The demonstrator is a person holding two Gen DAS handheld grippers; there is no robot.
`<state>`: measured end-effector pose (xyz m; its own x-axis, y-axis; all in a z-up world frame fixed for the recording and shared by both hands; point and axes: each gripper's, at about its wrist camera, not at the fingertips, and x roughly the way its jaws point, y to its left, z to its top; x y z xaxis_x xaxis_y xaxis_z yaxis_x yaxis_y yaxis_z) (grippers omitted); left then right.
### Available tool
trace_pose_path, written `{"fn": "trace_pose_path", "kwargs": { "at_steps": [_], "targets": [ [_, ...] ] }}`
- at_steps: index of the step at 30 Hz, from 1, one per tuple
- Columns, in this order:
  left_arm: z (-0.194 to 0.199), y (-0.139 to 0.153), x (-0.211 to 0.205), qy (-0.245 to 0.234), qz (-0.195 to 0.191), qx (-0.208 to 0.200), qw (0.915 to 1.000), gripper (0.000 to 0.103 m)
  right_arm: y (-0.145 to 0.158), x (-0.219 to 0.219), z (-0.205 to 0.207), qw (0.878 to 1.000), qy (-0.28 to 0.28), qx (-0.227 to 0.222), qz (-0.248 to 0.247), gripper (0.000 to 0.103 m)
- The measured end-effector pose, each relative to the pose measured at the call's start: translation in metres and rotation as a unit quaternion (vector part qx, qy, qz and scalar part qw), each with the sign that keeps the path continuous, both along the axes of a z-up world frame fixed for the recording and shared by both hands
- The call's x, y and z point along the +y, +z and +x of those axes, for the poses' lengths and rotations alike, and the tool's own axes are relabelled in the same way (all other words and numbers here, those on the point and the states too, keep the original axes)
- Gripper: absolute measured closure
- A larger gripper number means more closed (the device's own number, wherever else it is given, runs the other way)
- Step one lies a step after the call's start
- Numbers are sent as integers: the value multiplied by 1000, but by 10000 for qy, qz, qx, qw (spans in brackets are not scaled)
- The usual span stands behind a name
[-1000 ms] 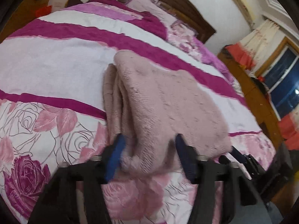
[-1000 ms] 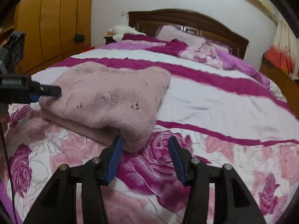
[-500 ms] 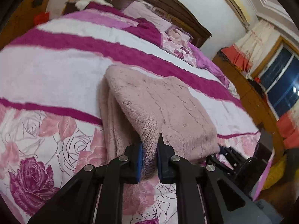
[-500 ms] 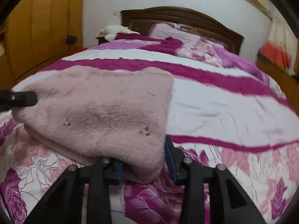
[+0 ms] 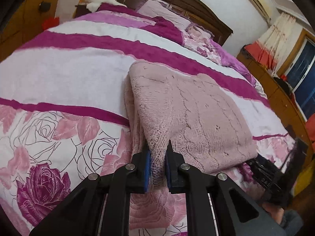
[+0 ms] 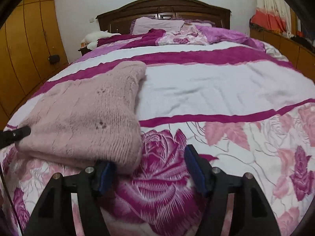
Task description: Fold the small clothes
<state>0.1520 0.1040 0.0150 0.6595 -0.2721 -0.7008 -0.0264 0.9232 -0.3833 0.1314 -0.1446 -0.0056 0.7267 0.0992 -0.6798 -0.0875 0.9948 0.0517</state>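
A folded dusty-pink knit sweater [image 5: 189, 116] lies on the bed's floral and striped cover [image 5: 59, 82]. My left gripper [image 5: 158, 157] is shut on the sweater's near corner. In the right wrist view the sweater [image 6: 88, 116] lies at the left. My right gripper [image 6: 149, 167] is open beside the sweater's near right corner, its left finger [image 6: 104, 174] under the sweater's edge. The left gripper's tip [image 6: 17, 133] shows at the sweater's far left corner.
Pillows [image 6: 157, 25] and a bunched purple blanket [image 6: 226, 35] lie by the dark wooden headboard [image 6: 163, 5]. Wooden wardrobes [image 6: 23, 45] stand left of the bed. A low wooden cabinet [image 5: 281, 98] runs along the right side under a window.
My right gripper was shut on the sweater's corner half a second ago and has opened and let it go. My left gripper closed on its corner a second ago and still holds it.
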Motion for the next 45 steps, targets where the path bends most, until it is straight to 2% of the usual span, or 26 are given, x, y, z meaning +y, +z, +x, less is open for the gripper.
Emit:
{"fn": "trace_pose_path", "kwargs": {
  "at_steps": [4, 6, 8, 10, 12, 14, 16, 18, 20, 21, 22, 23, 25, 28, 31, 32, 35, 37, 45],
  "targets": [
    [-14, 10, 12, 93, -264, 27, 9996, 103, 3, -11, -21, 10000, -12, 20, -19, 34],
    [-28, 28, 19, 206, -89, -213, 9995, 103, 9, -20, -47, 9999, -71, -92, -58, 34],
    [-36, 42, 22, 311, 17, -484, 9983, 103, 14, -28, -52, 9999, 0, -168, 15, 36],
    [-36, 52, 22, 318, -115, -759, 9965, 103, 20, -32, -49, 9996, 111, -240, 117, 52],
    [-30, 57, 17, 318, -136, -924, 9951, 103, 27, -28, -37, 9993, 196, -283, 136, 83],
    [-13, 59, 4, 248, -23, -1047, 9942, 103, 37, -18, -19, 9985, 305, -368, 255, 92],
    [6, 54, -8, 142, 45, -1144, 9933, 103, 45, -5, -3, 9952, 657, -502, 525, 92],
    [19, 45, -16, 95, 93, -1114, 9937, 103, 50, 12, 11, 9924, 954, -520, 577, 92],
    [28, 30, -22, 18, 132, -973, 9952, 103, 49, 28, 21, 9907, 1199, -473, 445, 92],
    [31, 24, -24, -2, 198, -882, 9959, 103, 44, 37, 24, 9906, 1292, -397, 213, 92],
    [36, 12, -26, 6, 451, -725, 9963, 103, 37, 43, 26, 9910, 1303, -306, -14, 92],
    [37, 5, -29, 32, 665, -631, 9958, 103, 25, 47, 33, 9913, 1298, -22, -201, 92],
    [43, -11, -33, -82, 837, -408, 9956, 103, 16, 45, 37, 9917, 1280, 95, -64, 92],
    [42, -7, -37, -27, 943, -441, 9946, 103, 23, 38, 39, 9921, 1234, 170, 140, 92],
    [28, 9, -41, -75, 693, -612, 9957, 103, 37, 35, 26, 9921, 1211, 0, 312, 92],
    [20, 17, -45, -139, 715, -739, 9946, 103, 43, 33, 18, 9917, 1222, -84, 397, 92],
    [1, 30, -59, -259, 898, -966, 9909, 103, 52, 25, 4, 9900, 1249, -256, 611, 99],
    [-8, 32, -66, -363, 877, -970, 9908, 103, 55, 24, -2, 9891, 1262, -421, 629, 101],
    [-5, 12, -71, -389, 976, -666, 9922, 103, 49, 34, 7, 9878, 1415, -444, 471, 102]
  ]
}}
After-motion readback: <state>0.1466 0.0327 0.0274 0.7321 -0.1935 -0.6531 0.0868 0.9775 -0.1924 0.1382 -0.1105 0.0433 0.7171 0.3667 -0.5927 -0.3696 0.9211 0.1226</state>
